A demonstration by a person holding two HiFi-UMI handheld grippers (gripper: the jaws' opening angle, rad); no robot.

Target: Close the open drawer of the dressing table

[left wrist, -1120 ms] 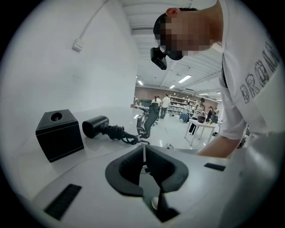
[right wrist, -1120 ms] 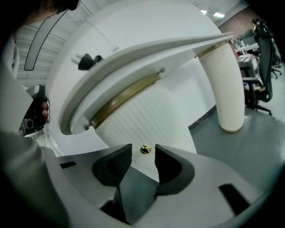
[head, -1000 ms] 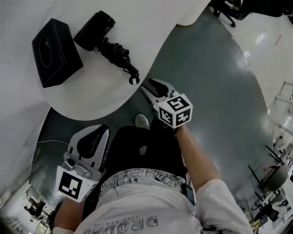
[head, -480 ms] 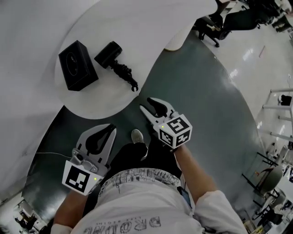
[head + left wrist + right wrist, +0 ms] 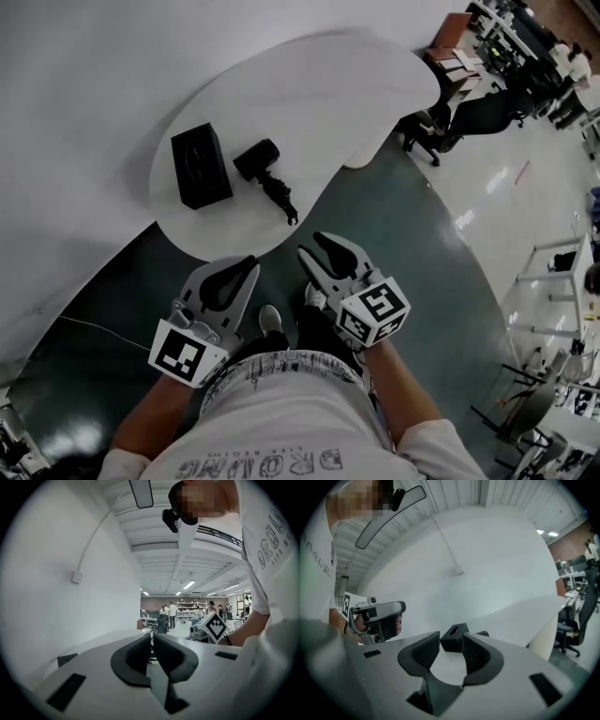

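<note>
The white curved dressing table [image 5: 309, 103] fills the upper middle of the head view; no drawer shows in any view. On it stand a black box [image 5: 200, 166] and a black hair dryer [image 5: 260, 160] with its cord. Both grippers hang side by side in front of the table's near edge, touching nothing. My left gripper [image 5: 234, 270] [image 5: 152, 637] has its pads together with nothing between them. My right gripper [image 5: 314, 251] [image 5: 450, 639] is open and empty; its jaws have just been closing a little. Past its jaws the black box [image 5: 454, 631] stands far off on the table [image 5: 520, 616].
A white wall [image 5: 94, 94] runs behind the table. A thin cable [image 5: 94, 326] crosses the dark green floor [image 5: 422, 244] at the left. Black office chairs [image 5: 469, 112] stand past the table's right end, metal racks [image 5: 553, 281] at the far right. My shoes [image 5: 270, 321] show below the grippers.
Both grippers have risen and come closer together in front of the table edge. The head view now takes in the whole tabletop and more of the room.
</note>
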